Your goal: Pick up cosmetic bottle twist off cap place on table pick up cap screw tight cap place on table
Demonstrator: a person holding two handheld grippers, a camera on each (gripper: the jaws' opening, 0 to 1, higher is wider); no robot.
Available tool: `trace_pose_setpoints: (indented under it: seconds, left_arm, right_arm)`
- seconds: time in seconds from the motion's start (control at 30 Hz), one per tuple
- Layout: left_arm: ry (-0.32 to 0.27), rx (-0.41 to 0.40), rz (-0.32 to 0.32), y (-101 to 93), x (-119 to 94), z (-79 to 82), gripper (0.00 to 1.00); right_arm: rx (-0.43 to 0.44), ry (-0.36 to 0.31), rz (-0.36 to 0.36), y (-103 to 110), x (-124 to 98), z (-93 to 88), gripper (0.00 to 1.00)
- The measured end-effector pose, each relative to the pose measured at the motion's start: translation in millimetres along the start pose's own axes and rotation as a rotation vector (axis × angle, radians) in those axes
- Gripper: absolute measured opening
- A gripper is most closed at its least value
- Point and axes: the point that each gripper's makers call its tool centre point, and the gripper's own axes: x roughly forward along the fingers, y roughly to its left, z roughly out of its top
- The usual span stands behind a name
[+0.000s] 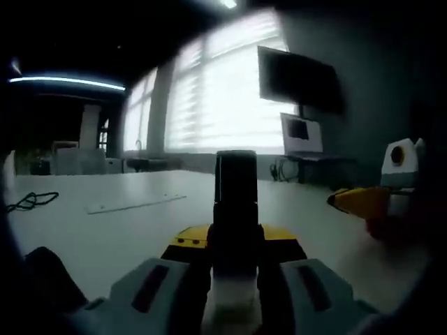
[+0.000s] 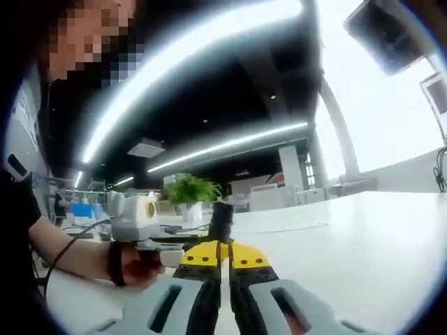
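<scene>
In the left gripper view, my left gripper [image 1: 236,246] is shut on the cosmetic bottle [image 1: 234,296], held upright above the white table [image 1: 105,230]. The bottle's dark cap [image 1: 236,178] sits on top, above the jaws. My right gripper [image 1: 360,201] comes in from the right, apart from the bottle, its yellow tips together. In the right gripper view, my right gripper [image 2: 223,257] is shut with nothing between its jaws. Just beyond its tips the dark cap [image 2: 222,220] stands up, held by the left gripper [image 2: 167,250] in a person's hand [image 2: 133,269].
A black cable [image 1: 31,201] and a thin pale strip [image 1: 133,204] lie on the far left of the table. A monitor [image 1: 300,80] and a laptop [image 1: 302,134] stand behind. A potted plant [image 2: 190,190] stands far off. Bare table [image 2: 363,251] spreads to the right.
</scene>
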Motion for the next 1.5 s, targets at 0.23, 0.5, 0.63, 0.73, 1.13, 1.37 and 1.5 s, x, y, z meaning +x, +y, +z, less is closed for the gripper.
trace_pose_setpoints:
  seconds: [0.23, 0.5, 0.63, 0.73, 1.13, 1.37, 1.5]
  left_arm:
    - [-0.008, 0.004, 0.017, 0.8, -10.1, 1.8, 0.00]
    - [-0.035, 0.031, 0.028, -0.9, -16.6, 7.5, 0.00]
    - [-0.044, 0.012, 0.030, -1.0, -18.2, 8.2, 0.00]
    - [-0.046, -0.001, 0.027, -2.4, -19.1, 9.0, 0.00]
    - [-0.073, -0.021, 0.020, -12.0, -38.4, 22.8, 0.25]
    - [-0.066, 0.073, 0.022, -16.1, -71.8, 25.3, 0.31]
    - [-0.037, 0.092, 0.024, -18.7, -84.1, 13.5, 0.32]
  right_arm:
    - [0.003, 0.001, -0.005, -0.2, 0.4, -0.1, 0.02]
    - [0.007, -0.001, -0.009, -1.6, 0.3, 0.3, 0.03]
    - [0.007, 0.002, -0.007, -0.8, 0.9, -0.5, 0.03]
    - [0.006, 0.002, -0.007, -0.9, 0.7, -0.5, 0.03]
    - [0.015, -0.002, -0.002, -0.4, 0.3, 0.0, 0.08]
    - [0.013, 0.011, 0.003, 1.8, 1.1, -2.0, 0.12]
    - [0.024, 0.024, 0.000, 2.1, 3.0, -4.0, 0.14]
